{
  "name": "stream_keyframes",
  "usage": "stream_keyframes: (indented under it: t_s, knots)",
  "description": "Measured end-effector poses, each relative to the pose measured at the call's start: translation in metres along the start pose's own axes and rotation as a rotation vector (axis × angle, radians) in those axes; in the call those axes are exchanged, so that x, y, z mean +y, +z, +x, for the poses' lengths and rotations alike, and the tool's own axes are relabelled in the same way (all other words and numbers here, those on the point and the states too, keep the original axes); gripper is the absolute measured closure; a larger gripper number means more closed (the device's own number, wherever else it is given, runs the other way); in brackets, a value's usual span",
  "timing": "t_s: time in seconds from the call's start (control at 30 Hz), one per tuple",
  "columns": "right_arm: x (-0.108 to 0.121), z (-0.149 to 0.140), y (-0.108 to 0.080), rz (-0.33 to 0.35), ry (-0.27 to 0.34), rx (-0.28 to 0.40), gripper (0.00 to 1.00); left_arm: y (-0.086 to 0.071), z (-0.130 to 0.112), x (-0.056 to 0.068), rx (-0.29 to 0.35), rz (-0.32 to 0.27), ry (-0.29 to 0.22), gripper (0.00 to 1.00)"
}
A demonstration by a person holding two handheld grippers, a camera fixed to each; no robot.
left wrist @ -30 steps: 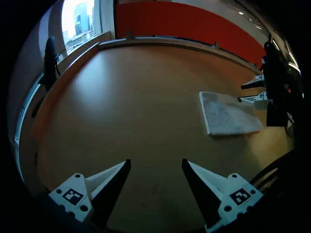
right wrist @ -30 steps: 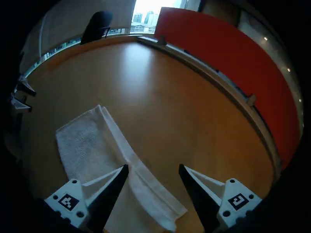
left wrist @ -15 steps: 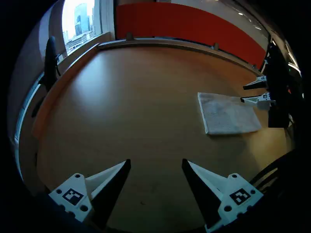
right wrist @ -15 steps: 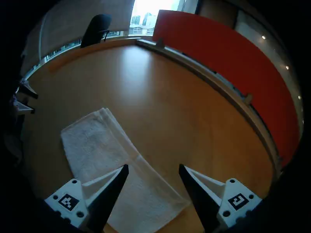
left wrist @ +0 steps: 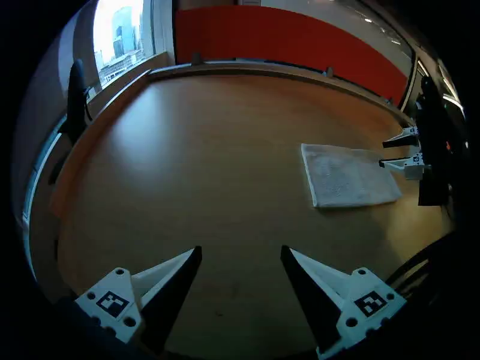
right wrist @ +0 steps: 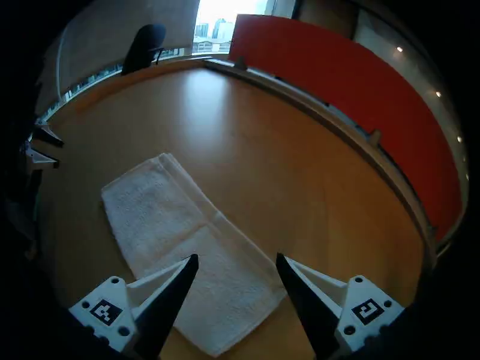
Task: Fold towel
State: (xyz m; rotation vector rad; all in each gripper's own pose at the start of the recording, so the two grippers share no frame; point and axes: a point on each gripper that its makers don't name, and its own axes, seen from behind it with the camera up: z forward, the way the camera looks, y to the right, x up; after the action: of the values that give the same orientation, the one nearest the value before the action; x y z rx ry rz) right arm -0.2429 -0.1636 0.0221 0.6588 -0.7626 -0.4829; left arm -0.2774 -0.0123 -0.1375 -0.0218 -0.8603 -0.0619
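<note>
Towel (right wrist: 180, 228): folded rectangle, now flat on desk (right wrist: 252, 138) near its front edge; the raised ridge of a second ago is gone. Right gripper (right wrist: 235, 267): drawn back, jaws wide, empty. Left gripper (left wrist: 240, 258): jaws wide, well apart; fold likely complete.

place: office | cues: long wooden desk (left wrist: 210, 150); red partition (left wrist: 288, 36); office chair (right wrist: 143, 45); high-rise window (left wrist: 120, 36)
</note>
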Motion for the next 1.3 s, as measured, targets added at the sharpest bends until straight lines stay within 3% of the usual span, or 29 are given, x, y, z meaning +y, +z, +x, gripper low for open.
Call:
stream_keyframes:
  t_s: [0.5, 1.3]
  knots:
    - [-0.001, -0.034, -0.023, -0.009, 0.031, -0.015, 0.00, -0.002, 0.000, 0.006, 0.004, -0.004, 0.013, 0.02]
    - [-0.007, -0.076, -0.040, -0.004, 0.062, -0.052, 0.00, -0.004, 0.000, 0.010, 0.005, -0.007, 0.027, 0.02]
